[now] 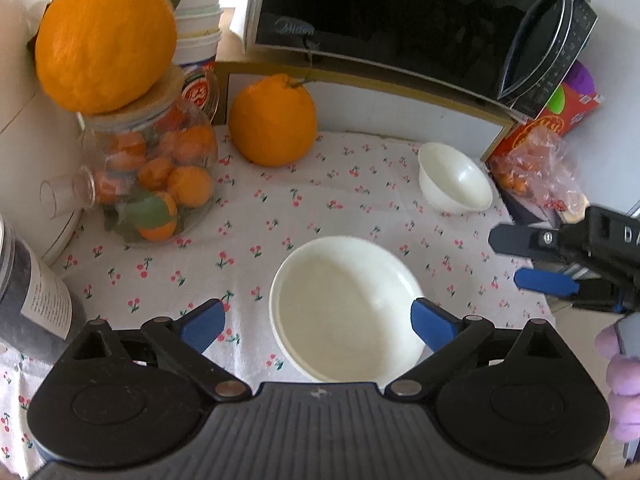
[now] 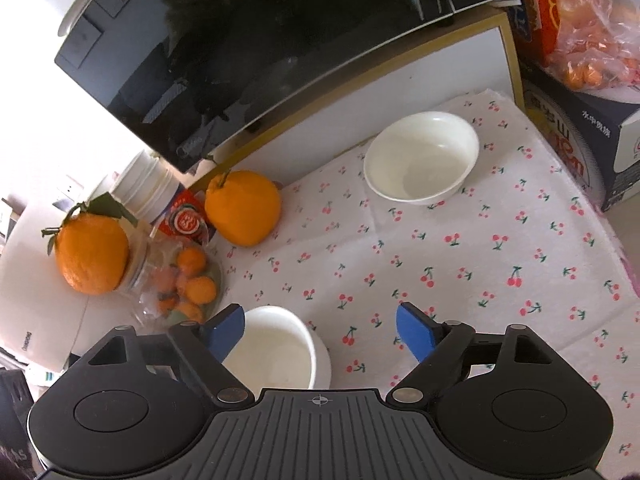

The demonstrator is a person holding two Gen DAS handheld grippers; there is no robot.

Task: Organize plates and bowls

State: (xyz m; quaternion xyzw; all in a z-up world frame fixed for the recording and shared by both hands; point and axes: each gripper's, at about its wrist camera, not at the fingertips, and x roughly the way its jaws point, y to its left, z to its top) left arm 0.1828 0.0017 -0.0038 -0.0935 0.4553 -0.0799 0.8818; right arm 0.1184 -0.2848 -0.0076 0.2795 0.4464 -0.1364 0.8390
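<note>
On the cherry-print cloth sits a wide white bowl whose near-left edge shows a double rim, as if nested in another. My left gripper hangs open over it. Its right fingertip overlaps the bowl's right rim and its left one stands clear. A smaller white bowl rests at the back right. The right gripper enters from the right edge, open and holding nothing. In the right wrist view that gripper is open above bare cloth, the wide bowl by its left finger and the smaller bowl farther off.
A big orange stands at the back, and another tops a glass jar of small oranges at left. Behind are a black microwave on a shelf and stacked cups. A bag of fruit sits at right, and a gloved hand shows.
</note>
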